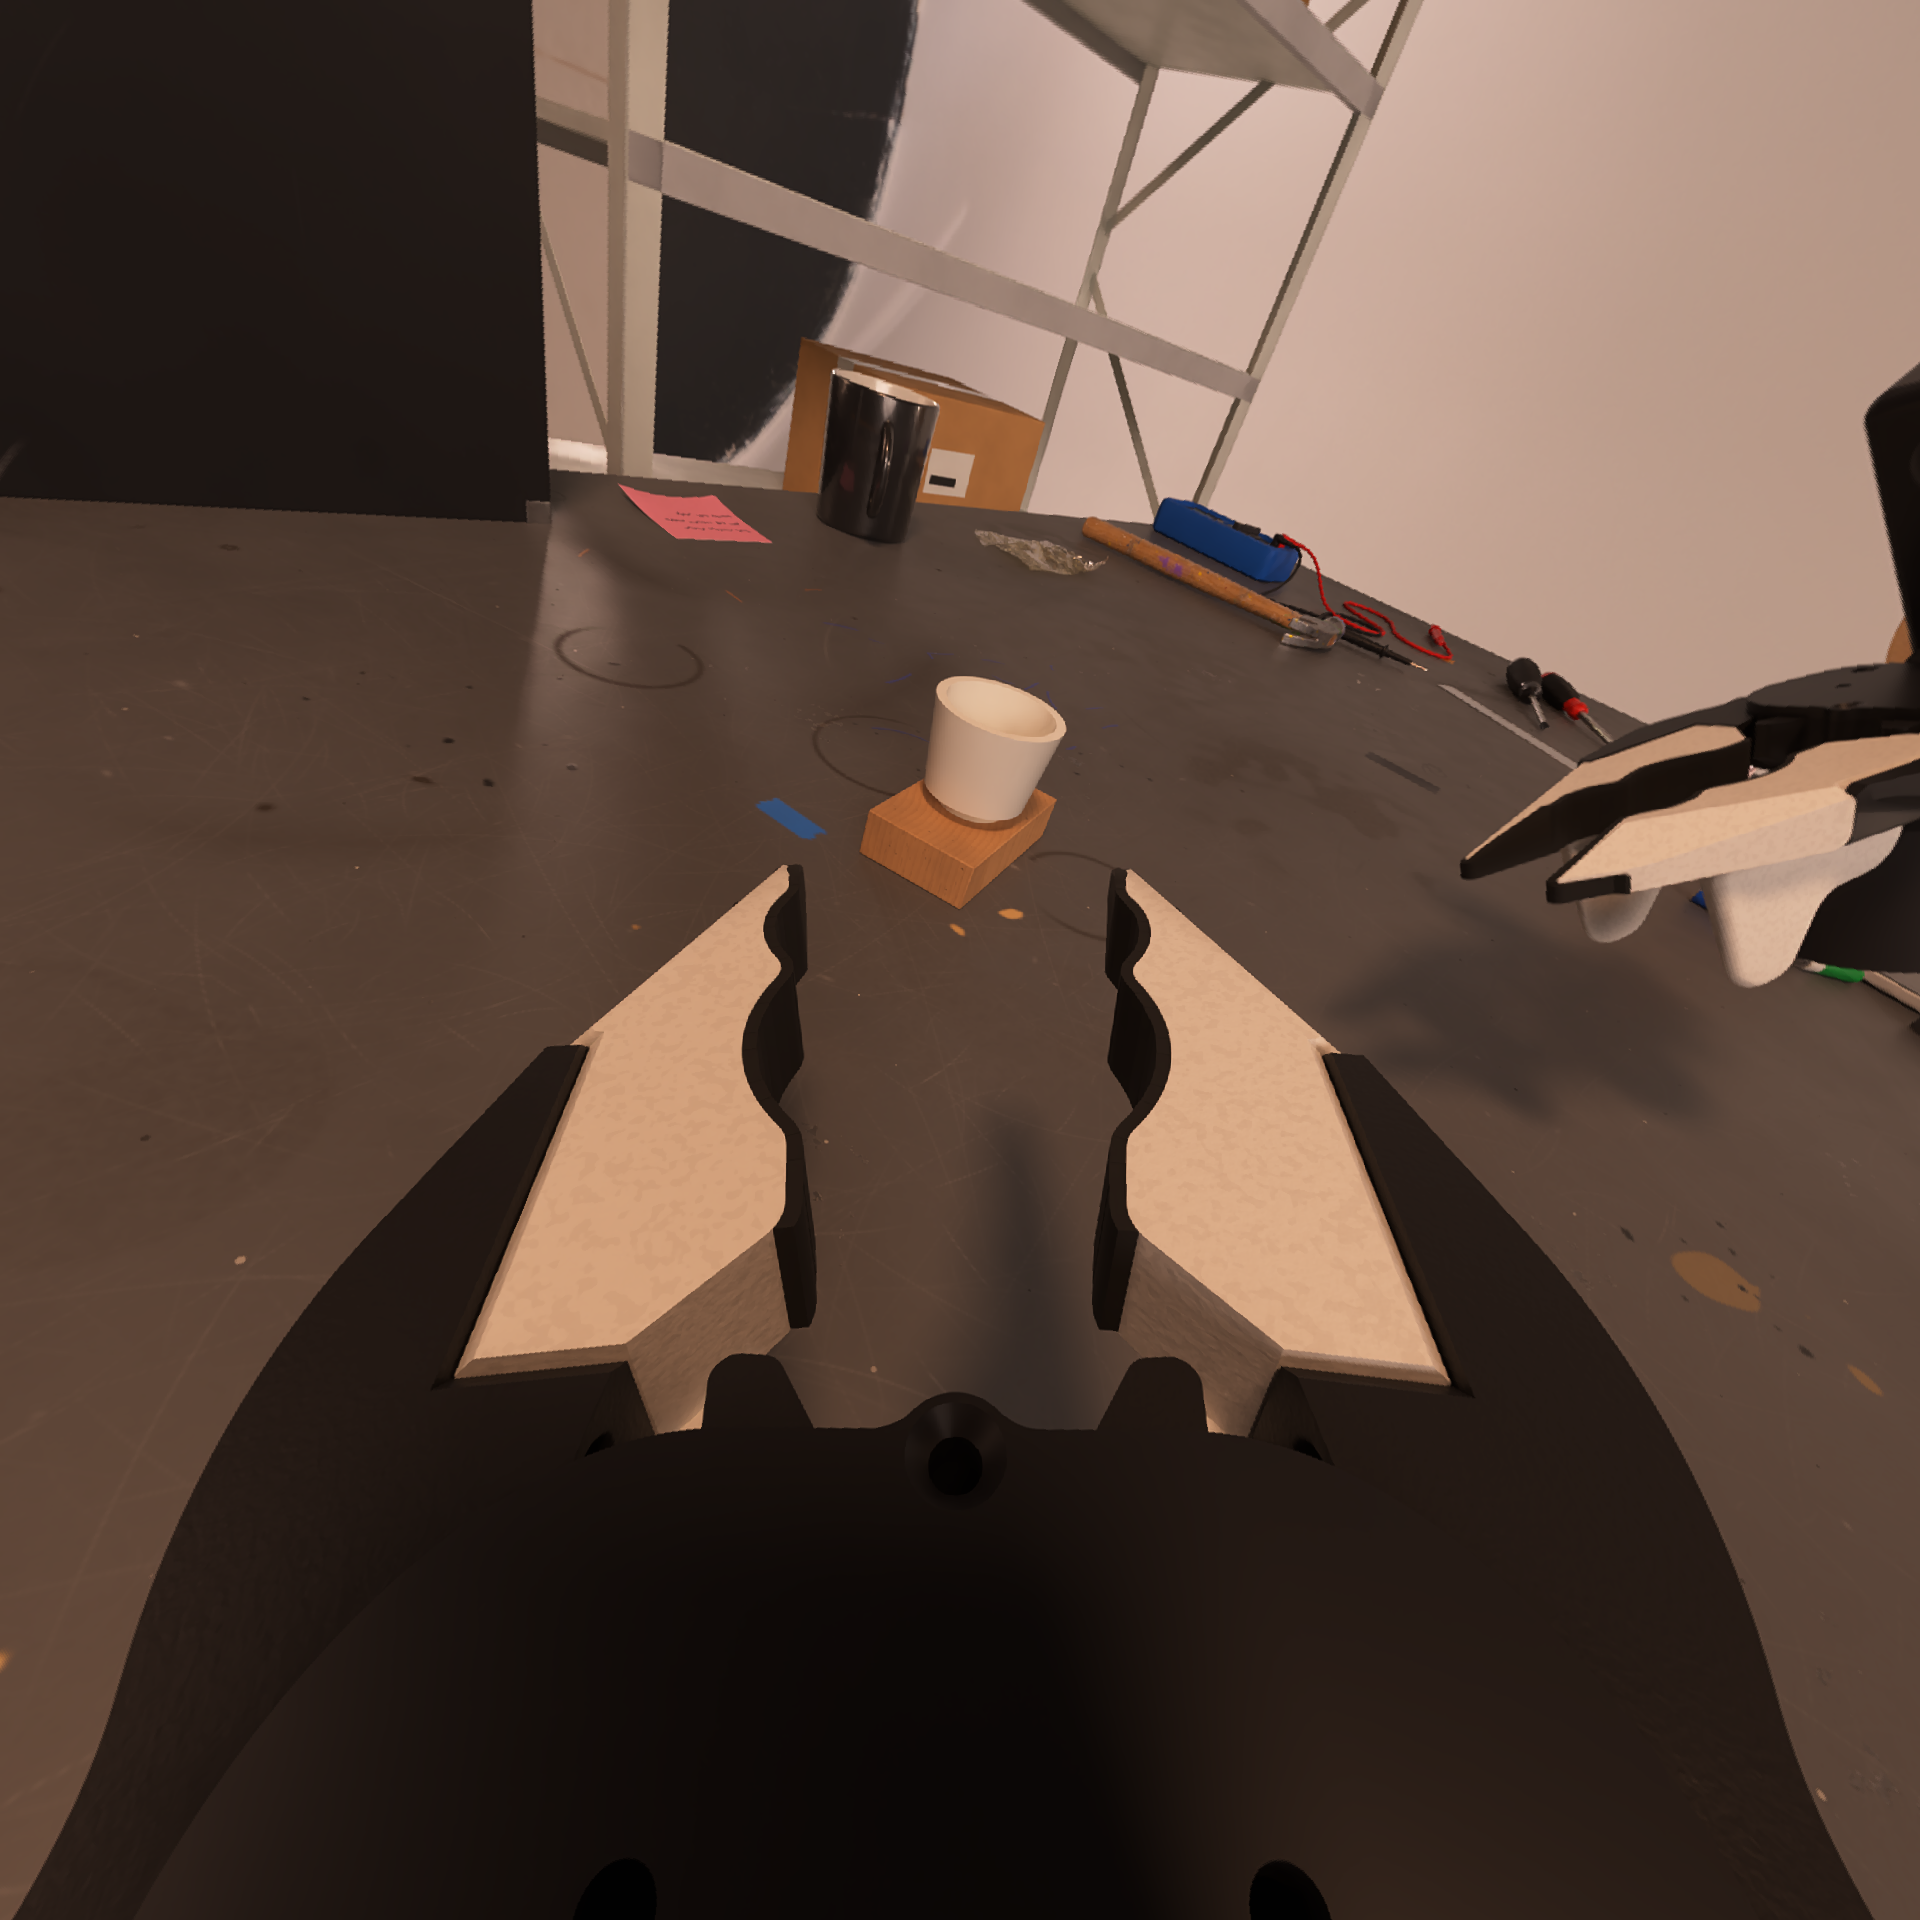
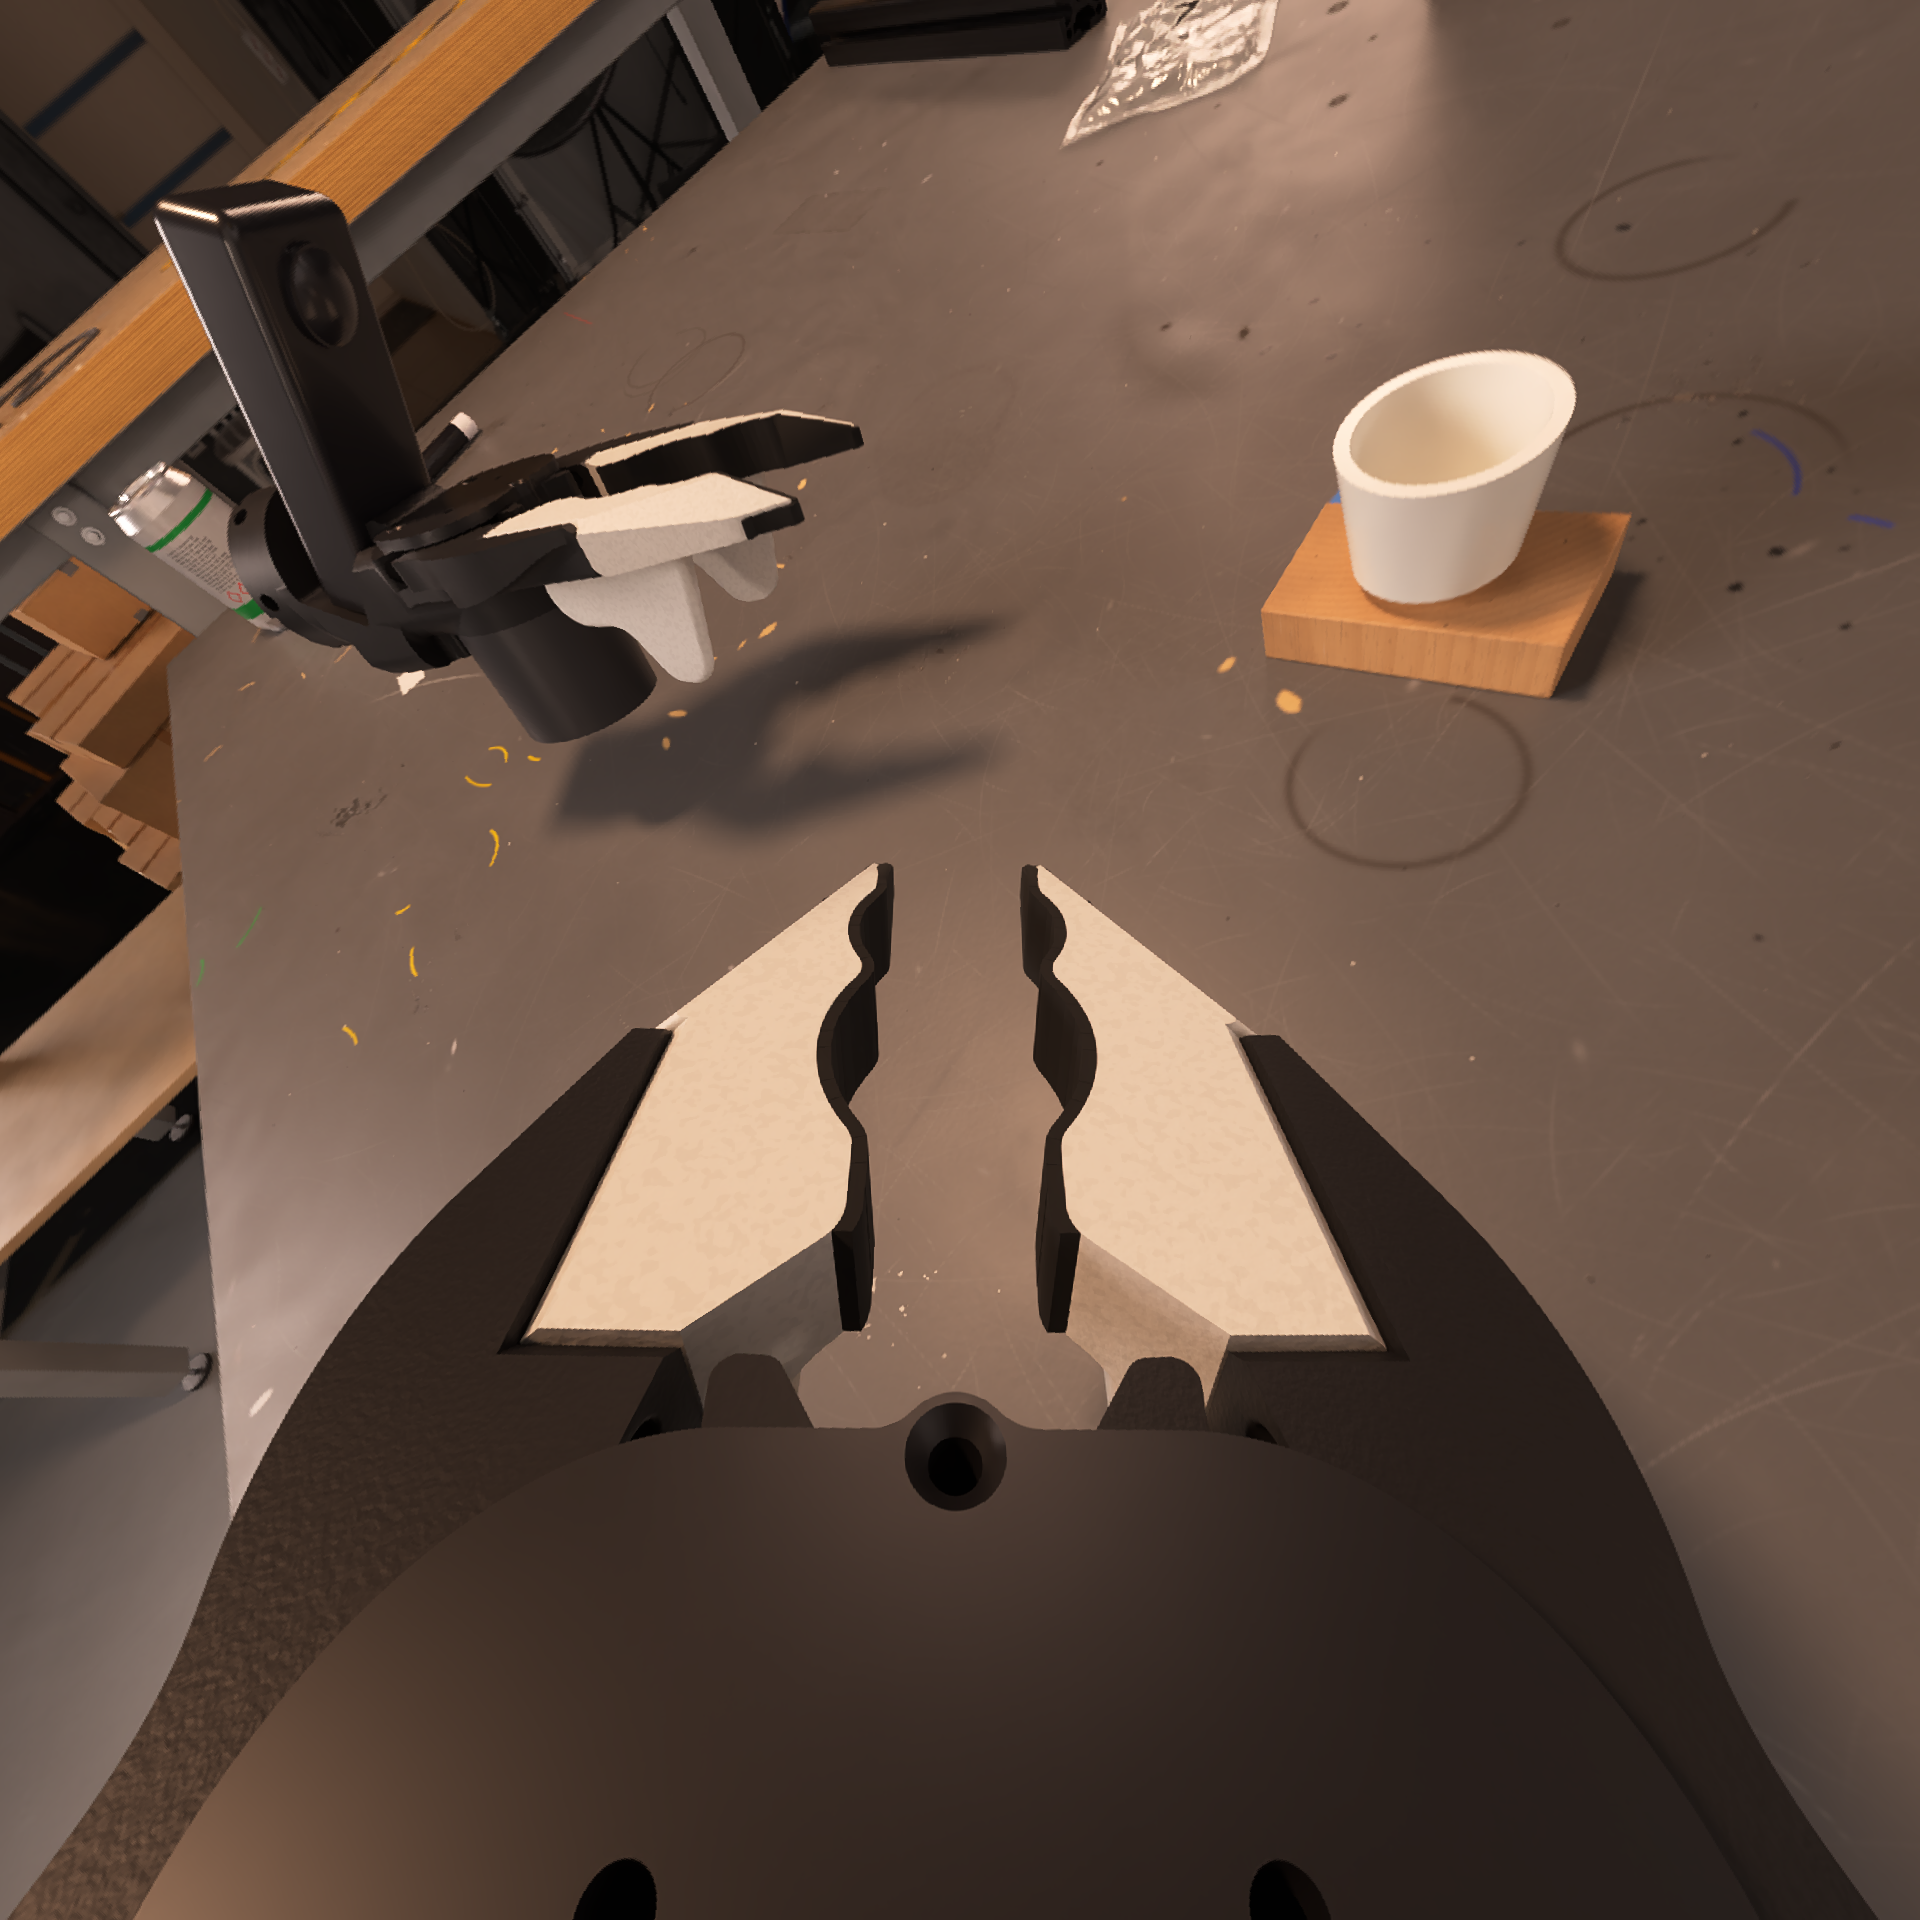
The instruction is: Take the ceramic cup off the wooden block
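A white ceramic cup (image 1: 992, 753) stands upright on a small wooden block (image 1: 951, 854) on the dark grey table (image 1: 416, 831). My left gripper (image 1: 956, 878) is open and empty, hovering just short of the block with the cup straight ahead of it. In the right wrist view the cup (image 2: 1444, 488) and block (image 2: 1444, 634) lie ahead to the right. My right gripper (image 2: 956, 873) is open with a narrower gap, empty, above bare table. The right gripper also shows in the left wrist view (image 1: 1509, 881), and the left gripper in the right wrist view (image 2: 829, 473).
A black mug (image 1: 873, 457), a cardboard box (image 1: 977, 436) and a pink note (image 1: 691, 514) sit at the back. A hammer (image 1: 1195, 582), a blue multimeter (image 1: 1226, 535), screwdrivers (image 1: 1548, 696) and a crumpled plastic bag (image 2: 1174, 52) lie farther off. Blue tape (image 1: 790, 818) is left of the block.
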